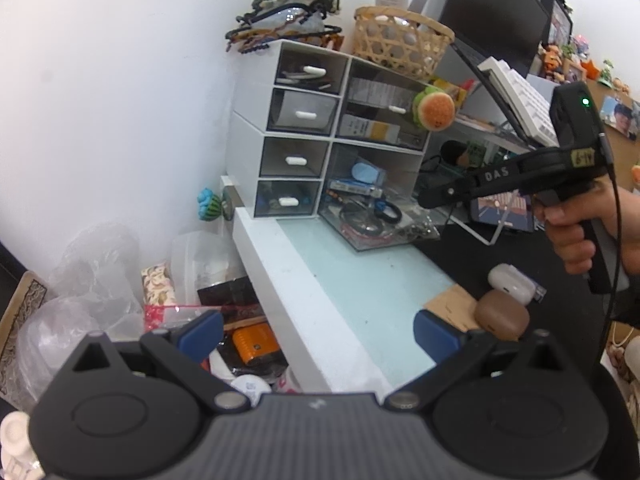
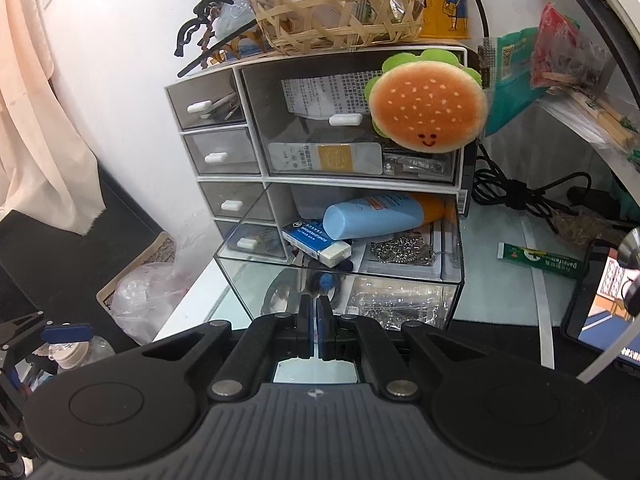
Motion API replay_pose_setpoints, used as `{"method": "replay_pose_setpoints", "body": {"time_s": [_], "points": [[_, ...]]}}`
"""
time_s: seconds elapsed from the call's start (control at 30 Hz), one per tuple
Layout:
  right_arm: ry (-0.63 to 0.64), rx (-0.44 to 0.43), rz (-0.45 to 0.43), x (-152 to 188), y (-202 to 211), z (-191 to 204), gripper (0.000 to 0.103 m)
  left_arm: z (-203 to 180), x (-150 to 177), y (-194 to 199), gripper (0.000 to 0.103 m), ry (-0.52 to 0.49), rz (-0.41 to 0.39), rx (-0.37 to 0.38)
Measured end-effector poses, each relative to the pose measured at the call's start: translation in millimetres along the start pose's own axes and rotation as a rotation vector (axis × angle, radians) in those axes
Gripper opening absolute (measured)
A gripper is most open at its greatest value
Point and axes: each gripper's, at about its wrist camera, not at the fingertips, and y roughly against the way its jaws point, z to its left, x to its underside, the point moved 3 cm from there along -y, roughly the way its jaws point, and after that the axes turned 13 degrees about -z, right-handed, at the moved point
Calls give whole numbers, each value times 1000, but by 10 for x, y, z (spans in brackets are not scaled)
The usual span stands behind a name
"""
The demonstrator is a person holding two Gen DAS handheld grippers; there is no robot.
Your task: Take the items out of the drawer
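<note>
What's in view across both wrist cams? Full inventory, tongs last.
white drawer organiser: 1, white frame with grey fronts, on the desk against the wall
clear pulled-out drawer: 1, transparent, bottom right bay, open
light blue tube: 1, blue with orange end, lying in the open drawer
blue and white eraser: 1, in the drawer beside the tube
burger plush: 1, orange with green trim, in front of the upper right drawer
woven bamboo basket: 1, tan, on top of the organiser
white earbud case: 1, desk, right
brown oval case: 1, beside it
left tongs: blue pads, open
right tongs: shut, at the drawer's front wall
</note>
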Motion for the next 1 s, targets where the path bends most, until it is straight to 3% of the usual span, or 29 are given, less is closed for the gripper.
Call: {"method": "replay_pose_setpoints", "body": {"time_s": [1.0], "points": [[16, 29, 15, -273, -438, -86, 2, -96, 9, -158, 103, 8, 4, 45]]}}
